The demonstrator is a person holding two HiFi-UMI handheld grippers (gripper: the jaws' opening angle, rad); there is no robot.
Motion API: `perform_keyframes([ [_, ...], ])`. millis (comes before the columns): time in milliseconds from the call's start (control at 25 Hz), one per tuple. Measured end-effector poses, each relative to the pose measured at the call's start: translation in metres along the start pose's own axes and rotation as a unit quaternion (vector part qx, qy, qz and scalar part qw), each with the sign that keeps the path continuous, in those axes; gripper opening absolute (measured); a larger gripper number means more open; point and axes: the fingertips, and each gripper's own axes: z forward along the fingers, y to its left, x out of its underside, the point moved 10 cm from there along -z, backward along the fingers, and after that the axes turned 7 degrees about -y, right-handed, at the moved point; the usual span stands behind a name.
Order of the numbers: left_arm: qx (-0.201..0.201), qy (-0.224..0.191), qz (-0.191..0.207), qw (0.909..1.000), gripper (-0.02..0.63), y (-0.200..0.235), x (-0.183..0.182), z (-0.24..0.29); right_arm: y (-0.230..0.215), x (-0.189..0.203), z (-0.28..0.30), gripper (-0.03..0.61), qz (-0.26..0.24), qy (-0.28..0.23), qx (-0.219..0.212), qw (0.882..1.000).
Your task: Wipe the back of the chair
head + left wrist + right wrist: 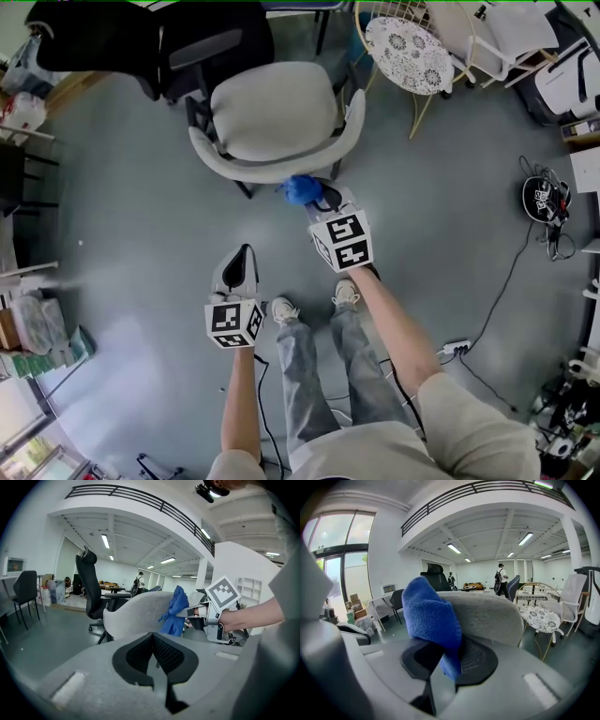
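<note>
Grey chair [277, 117] stands on the floor [122, 216] at 12 o'clock from the person, with its curved back turned toward them. Right hand-held gripper [319, 197] is clamped on a blue cloth [300, 190]. Its own view shows the cloth bunched between both pads and hanging below them. The cloth rests against the outer face of the chair back near the top edge, at about 5 o'clock of the chair in the head view. The left gripper view agrees: the cloth lies against the right end of the back, and the right hand-held gripper is level behind it. Left hand-held gripper [242, 258] sits at 7 o'clock of the chair and apart from it. Its jaws are together with nothing between them, and it points toward the back. A black office chair [141, 42] stands at 11 o'clock, beyond the grey one. A round white patterned seat [408, 52] is at 1 o'clock. A black cable [506, 281] runs across the floor at 3 to 4 o'clock.
</note>
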Motion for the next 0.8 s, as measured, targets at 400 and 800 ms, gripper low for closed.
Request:
perform_keyframes([
  [400,0.015,0.006,0.006,0.9998,0.004,-0.030,0.000,0.027,-0.082,0.002,-0.018,0.083,-0.008,0.007,0.052,0.999],
  [800,0.013,0.008,0.008,0.9999,0.003,-0.035,0.001,0.033,-0.089,0.008,-0.026,0.081,-0.013,0.015,0.055,0.998],
])
